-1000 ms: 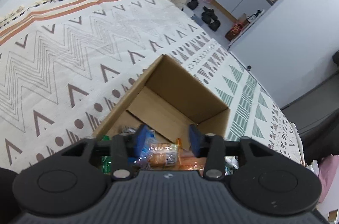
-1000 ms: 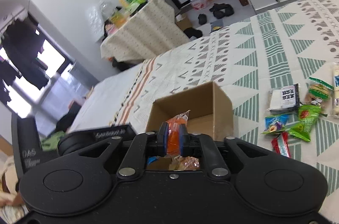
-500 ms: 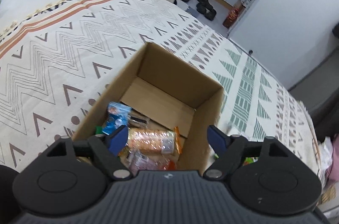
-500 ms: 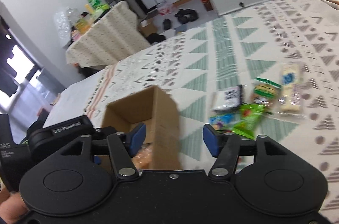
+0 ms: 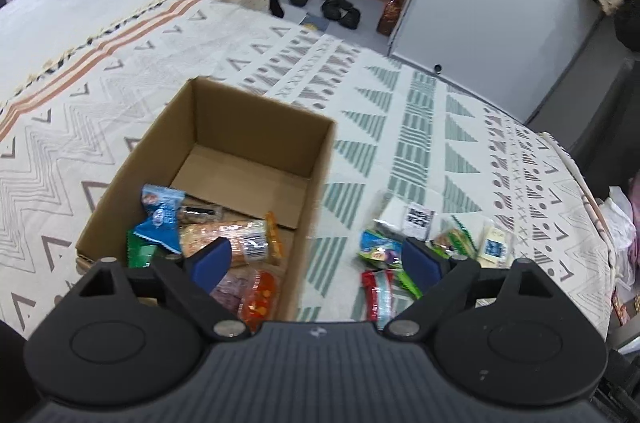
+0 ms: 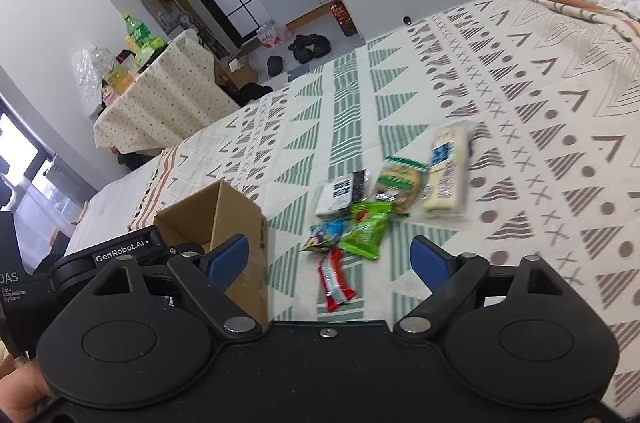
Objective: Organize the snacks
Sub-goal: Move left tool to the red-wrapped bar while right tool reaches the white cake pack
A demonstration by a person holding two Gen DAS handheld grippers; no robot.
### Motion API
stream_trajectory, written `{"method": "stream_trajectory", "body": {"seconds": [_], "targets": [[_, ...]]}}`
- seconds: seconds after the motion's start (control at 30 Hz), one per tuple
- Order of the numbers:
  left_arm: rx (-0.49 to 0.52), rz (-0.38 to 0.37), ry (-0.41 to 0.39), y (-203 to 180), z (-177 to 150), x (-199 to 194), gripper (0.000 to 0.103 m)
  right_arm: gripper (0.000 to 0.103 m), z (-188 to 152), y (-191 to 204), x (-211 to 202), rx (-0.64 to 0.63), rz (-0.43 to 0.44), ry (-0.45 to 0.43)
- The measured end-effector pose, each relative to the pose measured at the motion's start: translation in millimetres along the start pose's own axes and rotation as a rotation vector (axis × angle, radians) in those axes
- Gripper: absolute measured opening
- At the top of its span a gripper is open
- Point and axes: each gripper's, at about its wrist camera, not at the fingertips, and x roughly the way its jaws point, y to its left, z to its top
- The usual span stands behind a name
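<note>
An open cardboard box (image 5: 256, 111) (image 6: 224, 219) stands on the patterned bedspread (image 5: 420, 143). Inside it lie several snacks: a blue packet (image 5: 162, 219), a clear biscuit pack (image 5: 236, 237) and an orange packet (image 5: 260, 301). My left gripper (image 5: 318, 263) hovers over the box's near right corner; its jaws are opening, with nothing between them. Loose snacks lie right of the box: a red stick pack (image 6: 334, 281), a green packet (image 6: 366, 229), a black-and-white pack (image 6: 340, 193), a pale long bar (image 6: 446, 169). My right gripper (image 6: 330, 259) hangs above the red stick, jaws opening, empty.
The bed's far edge drops to a floor with dark shoes (image 5: 340, 9). A table under a dotted cloth (image 6: 160, 95) carries bottles at the left. White cabinets and a wall stand behind. A white bag (image 5: 618, 219) lies off the bed's right edge.
Both grippers opened wide. The right one let its orange packet go into the box and swung right over the loose snacks. The left one dropped its biscuit pack and shifted right too.
</note>
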Motion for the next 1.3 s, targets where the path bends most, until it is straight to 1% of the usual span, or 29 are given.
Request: {"method": "stream_trajectory", "body": {"seconds": [0.2,0.3,0.4,0.6,0.83,0.97,1.03,1.1,1.13,1.2,1.3], "targets": [[0.036,-0.011,-0.010,-24,-10,-7,0.092,0.095,5,-19,-16,0.005,0.007,-0.030],[0.050,-0.020,-0.006,-34,-15,-7,0.092,0.096,5,-30,-20,0.006,0.013,-0.034],[0.062,-0.023,0.008,-42,-20,-3,0.092,0.096,4,-40,-21,0.004,0.012,-0.036],[0.092,-0.027,0.021,-55,-28,5,0.092,0.096,1,-65,-19,0.044,0.018,-0.024],[0.117,-0.024,0.056,-68,-34,22,0.091,0.095,-2,-89,-3,0.075,0.044,-0.006],[0.129,-0.012,0.082,-74,-35,34,0.089,0.090,1,-98,9,0.099,0.050,0.008],[0.116,-0.010,0.099,-75,-35,42,0.088,0.087,4,-102,16,0.113,0.059,0.015],[0.107,0.000,0.118,-75,-35,50,0.082,0.085,7,-103,23,0.118,0.064,0.025],[0.102,0.007,0.127,-75,-34,54,0.080,0.083,9,-103,28,0.118,0.068,0.033],[0.092,0.018,0.141,-75,-35,62,0.072,0.082,13,-103,37,0.117,0.073,0.045],[0.086,0.033,0.168,-75,-35,75,0.063,0.079,18,-105,52,0.130,0.073,0.063]]}}
